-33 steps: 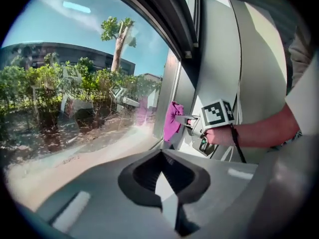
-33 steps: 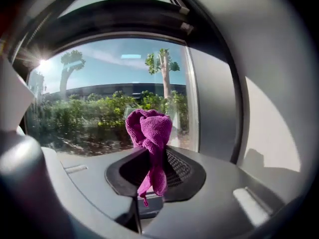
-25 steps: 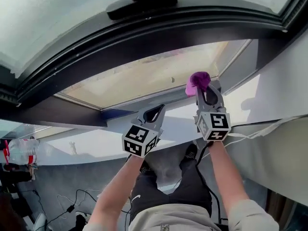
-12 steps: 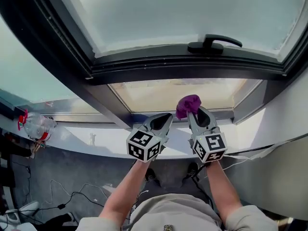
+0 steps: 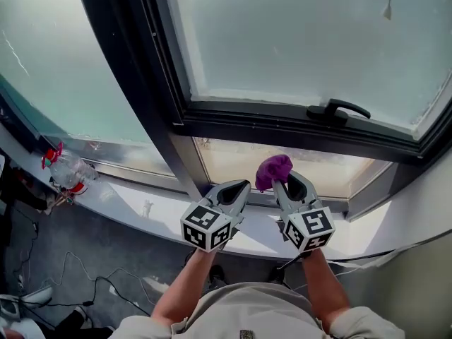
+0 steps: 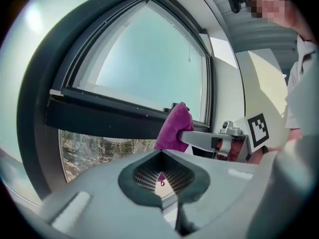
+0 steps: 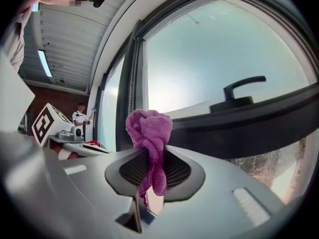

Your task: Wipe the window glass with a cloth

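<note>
A crumpled purple cloth [image 5: 274,169] sticks up from my right gripper [image 5: 288,183], which is shut on it; in the right gripper view the cloth [image 7: 149,130] bulges above the closed jaws. My left gripper [image 5: 238,189] is just to its left, shut and holding nothing, and from it I see the cloth [image 6: 174,128] and the right gripper [image 6: 215,142] beside it. Both hover over the white sill [image 5: 152,207] before the small lower pane [image 5: 321,165]. Above is the large frosted window glass [image 5: 296,41] in a dark frame.
A black window handle [image 5: 339,109] sits on the dark crossbar, above and right of the cloth. A thick dark mullion [image 5: 138,69] divides the panes. A clear plastic bottle with a red cap [image 5: 67,171] lies on the sill far left. Cables trail on the floor [image 5: 78,274].
The head view has swung up, so the large upper glass now fills it. Both grippers keep side by side, the right one still shut on the cloth, now lower in the picture.
</note>
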Available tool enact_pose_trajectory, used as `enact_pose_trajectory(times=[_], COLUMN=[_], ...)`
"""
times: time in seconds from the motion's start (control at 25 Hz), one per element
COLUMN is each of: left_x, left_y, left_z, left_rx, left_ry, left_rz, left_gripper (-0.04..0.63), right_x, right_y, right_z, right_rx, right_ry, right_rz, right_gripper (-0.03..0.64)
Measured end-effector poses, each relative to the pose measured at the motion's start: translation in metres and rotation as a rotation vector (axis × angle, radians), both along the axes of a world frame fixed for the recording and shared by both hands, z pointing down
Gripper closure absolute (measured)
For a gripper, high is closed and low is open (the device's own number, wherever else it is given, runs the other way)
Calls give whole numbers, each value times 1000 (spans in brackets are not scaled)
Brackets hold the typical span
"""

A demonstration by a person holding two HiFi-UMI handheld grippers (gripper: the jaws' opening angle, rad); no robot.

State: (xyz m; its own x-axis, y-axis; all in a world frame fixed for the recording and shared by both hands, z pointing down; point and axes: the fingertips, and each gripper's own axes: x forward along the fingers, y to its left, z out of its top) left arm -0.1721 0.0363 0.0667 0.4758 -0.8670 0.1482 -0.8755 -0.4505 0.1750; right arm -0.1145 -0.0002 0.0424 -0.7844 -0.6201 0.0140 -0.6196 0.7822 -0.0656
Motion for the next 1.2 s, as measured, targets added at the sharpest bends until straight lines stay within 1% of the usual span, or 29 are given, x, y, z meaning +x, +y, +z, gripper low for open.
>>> enact_pose_trajectory(times=[0.2, 0.4, 0.56, 0.8, 1.2], left_x=[-5, -7, -6, 0, 9], left_y=[3, 5, 3, 2, 4], left_z=[-22, -37, -38, -38, -44], left_rx=[40, 75, 75, 74, 76], left_ry=[12, 24, 24, 34, 39], left_rz=[-11, -23, -11, 15, 51], left_gripper=[594, 594, 594, 594, 594], right_x=[-12, -12, -17, -14, -3], right_y=[6, 8, 9, 11, 10], right_z=[-23, -30, -35, -34, -37], right_rx=[21, 24, 39, 17, 19], right_ry=[-5, -14, -26, -29, -39], right_rz=[-38, -35, -47, -33, -2], right_gripper=[525, 525, 525, 525, 525])
